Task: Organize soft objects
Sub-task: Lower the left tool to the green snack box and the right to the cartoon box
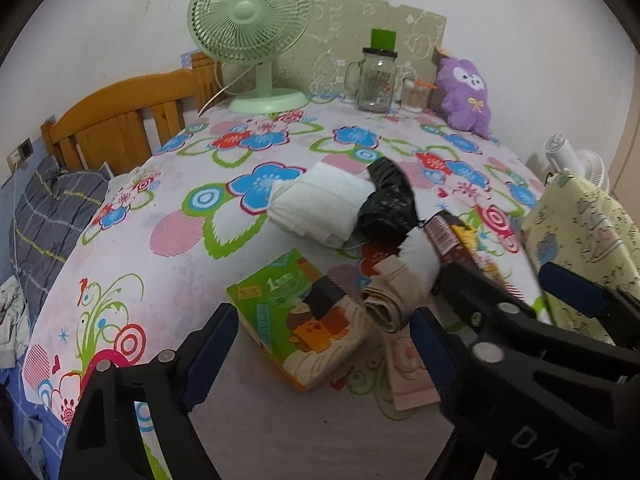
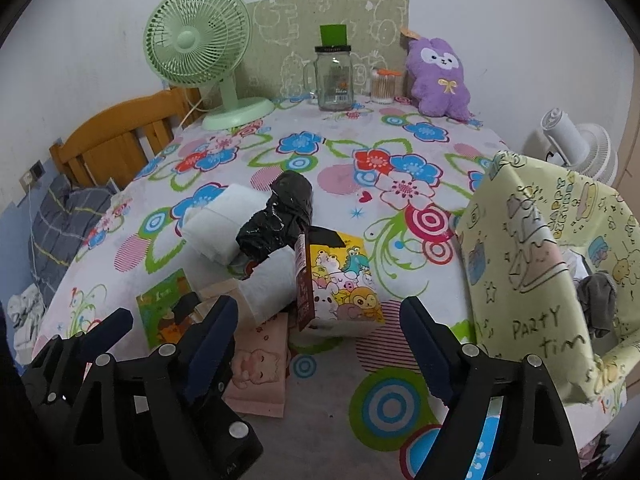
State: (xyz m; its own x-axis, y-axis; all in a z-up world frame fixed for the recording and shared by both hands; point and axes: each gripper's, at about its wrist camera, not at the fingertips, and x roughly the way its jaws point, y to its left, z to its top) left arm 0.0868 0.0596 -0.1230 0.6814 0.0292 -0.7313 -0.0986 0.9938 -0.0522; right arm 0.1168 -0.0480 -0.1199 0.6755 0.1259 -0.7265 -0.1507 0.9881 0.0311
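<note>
Your yellow fabric bin (image 2: 532, 248) at the frame's right reads "PARTY TIM". At centre on the floral surface (image 2: 400, 152) lie a white folded towel (image 2: 218, 226), a crinkled black bag (image 2: 280, 216) and a cartoon-animal pack (image 2: 344, 280). Your left gripper (image 1: 324, 336) and right gripper (image 2: 320, 336) gape wide, holding nothing.

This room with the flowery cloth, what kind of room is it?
Probably a bedroom: a wooden headboard, a grey plaid pillow, and a purple plush toy against the wall.
</note>
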